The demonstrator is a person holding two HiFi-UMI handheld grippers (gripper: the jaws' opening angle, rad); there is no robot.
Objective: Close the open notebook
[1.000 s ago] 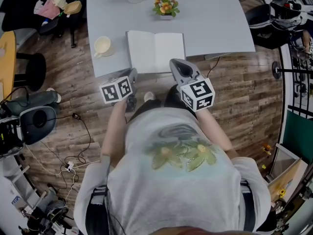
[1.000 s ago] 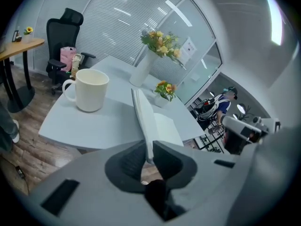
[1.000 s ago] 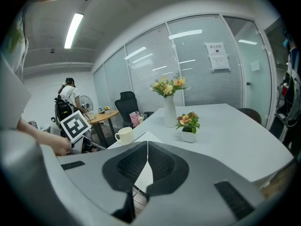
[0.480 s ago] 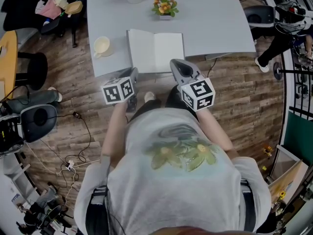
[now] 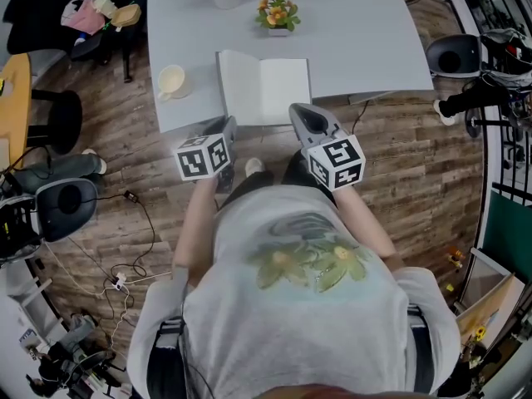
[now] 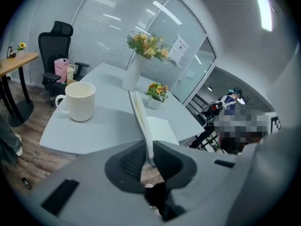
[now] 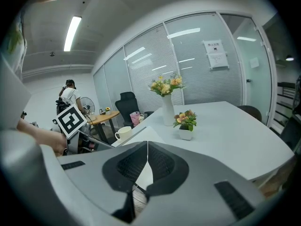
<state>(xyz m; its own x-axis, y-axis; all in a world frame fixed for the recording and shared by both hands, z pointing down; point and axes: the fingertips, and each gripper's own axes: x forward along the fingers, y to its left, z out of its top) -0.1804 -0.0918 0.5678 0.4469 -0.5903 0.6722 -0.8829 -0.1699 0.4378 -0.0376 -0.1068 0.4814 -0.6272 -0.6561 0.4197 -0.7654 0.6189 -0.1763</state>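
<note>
Left gripper (image 6: 147, 150) has its jaws nearly together, pinched on the near edge of the notebook's (image 5: 283, 88) left half, so this is the one the closing turns on. The notebook lies on the table (image 5: 357, 40) at its near edge, straight ahead of the person, its spine running away from them, with a white page to either side. Through the left gripper's own camera the pinched half shows edge-on, rising from between the jaws with the right page flat beside it; from overhead both halves look spread, so how far the left one is lifted I cannot tell. The right gripper (image 7: 147, 145) has its jaws together on nothing and hangs just off the near right corner, close to the page, seemingly not touching. By my reckoning the left half has to swing over the spine toward the right, so its gripper must arc rightward across the person's front and come down on the right page, and the right gripper sits near the end of that path. The mug (image 5: 173, 80) stands left of the notebook, apart from it, on the side the half moves away from, and the flowerpot (image 5: 278, 15) is beyond the far edge, so neither looks in the way
</note>
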